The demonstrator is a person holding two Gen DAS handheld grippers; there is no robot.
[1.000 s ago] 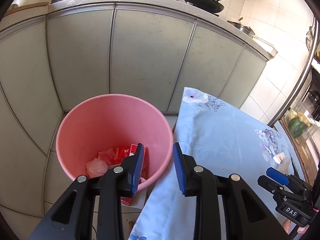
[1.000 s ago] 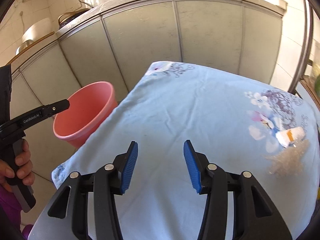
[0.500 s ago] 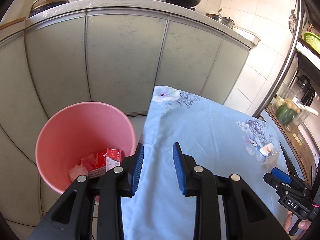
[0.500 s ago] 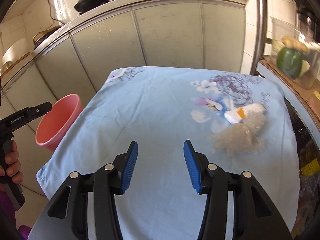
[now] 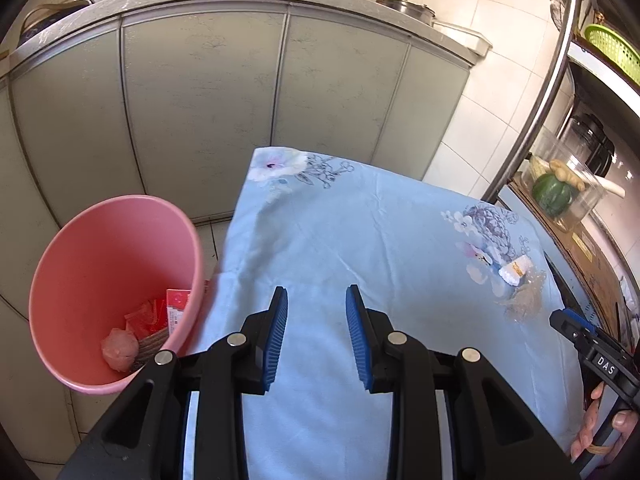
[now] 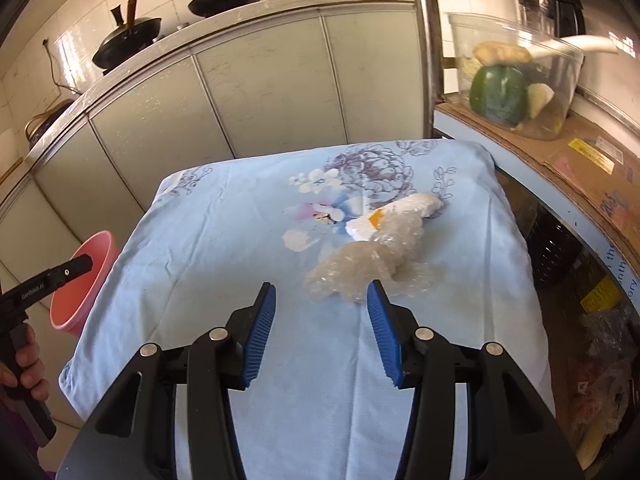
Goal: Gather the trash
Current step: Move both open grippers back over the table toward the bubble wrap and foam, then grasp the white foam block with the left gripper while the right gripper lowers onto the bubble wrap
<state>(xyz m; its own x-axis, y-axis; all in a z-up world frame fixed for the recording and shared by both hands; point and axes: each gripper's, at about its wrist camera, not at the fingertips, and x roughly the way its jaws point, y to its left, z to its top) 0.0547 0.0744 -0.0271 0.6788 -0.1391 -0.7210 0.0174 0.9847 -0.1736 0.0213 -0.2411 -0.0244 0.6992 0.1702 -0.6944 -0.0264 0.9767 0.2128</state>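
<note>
A pink bin [image 5: 100,248] stands on the floor left of the table and holds red wrappers and a crumpled wad; it also shows in the right wrist view [image 6: 86,276]. On the blue floral tablecloth [image 6: 224,248] lie a crumpled clear plastic wrap [image 6: 360,268] and a white packet with an orange patch [image 6: 368,224], touching each other. Both show small in the left wrist view [image 5: 520,288]. My right gripper [image 6: 322,300] is open and empty, just short of the plastic wrap. My left gripper [image 5: 316,304] is open and empty over the table's left part, beside the bin.
Grey kitchen cabinets [image 5: 208,92] with pans on the counter stand behind the table. A metal rack on the right carries a clear tub of vegetables [image 6: 512,80] on cardboard. Plastic bags [image 6: 600,380] sit low beside the table's right edge.
Both grippers have swung right. The left moved from over the bin to over the tablecloth. The right moved across the table, close to the plastic wrap and packet. Both stayed open.
</note>
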